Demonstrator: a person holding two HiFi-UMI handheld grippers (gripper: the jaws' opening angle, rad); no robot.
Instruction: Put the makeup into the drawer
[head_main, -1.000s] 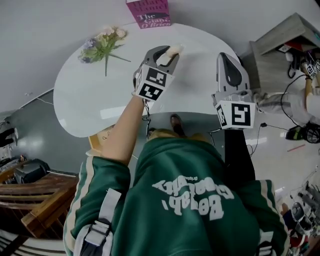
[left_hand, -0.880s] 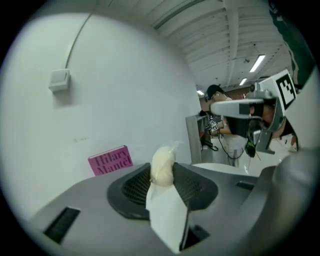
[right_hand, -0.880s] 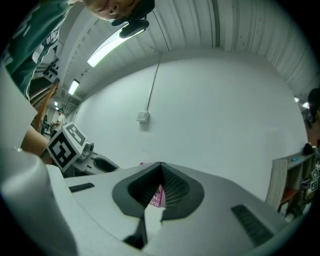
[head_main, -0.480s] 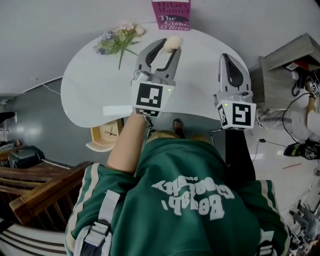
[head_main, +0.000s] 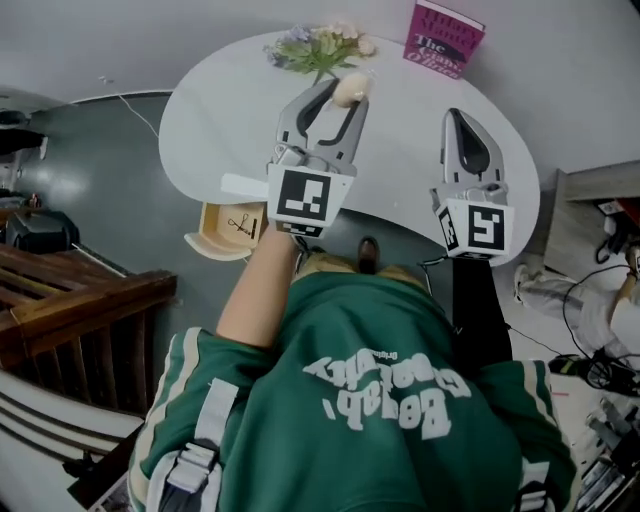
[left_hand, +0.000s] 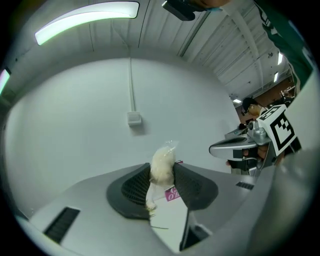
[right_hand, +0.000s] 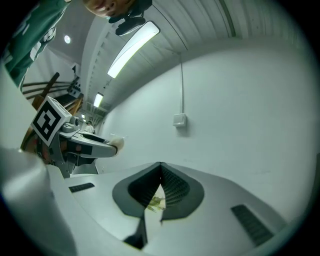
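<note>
The makeup (head_main: 351, 87), a cream puff in clear wrap, is pinched between the tips of my left gripper (head_main: 340, 92), which is shut on it and held above the white oval table (head_main: 210, 140). In the left gripper view the puff (left_hand: 162, 161) stands upright between the dark pads of my left gripper (left_hand: 161, 171). My right gripper (head_main: 458, 120) hangs to the right, over the table's near edge, shut and empty; its tips meet (right_hand: 160, 167). A light wooden drawer (head_main: 226, 230) stands open under the table's near left edge.
A bunch of flowers (head_main: 320, 43) lies at the table's far edge and a pink book (head_main: 445, 38) stands at the far right. A dark wooden chair (head_main: 90, 310) sits on the floor to the left. Cables and clutter lie on the floor at the right.
My left gripper has risen and swung to point straight across the table, still holding the puff. My right gripper moved along beside it. The drawer under the table shows more fully.
</note>
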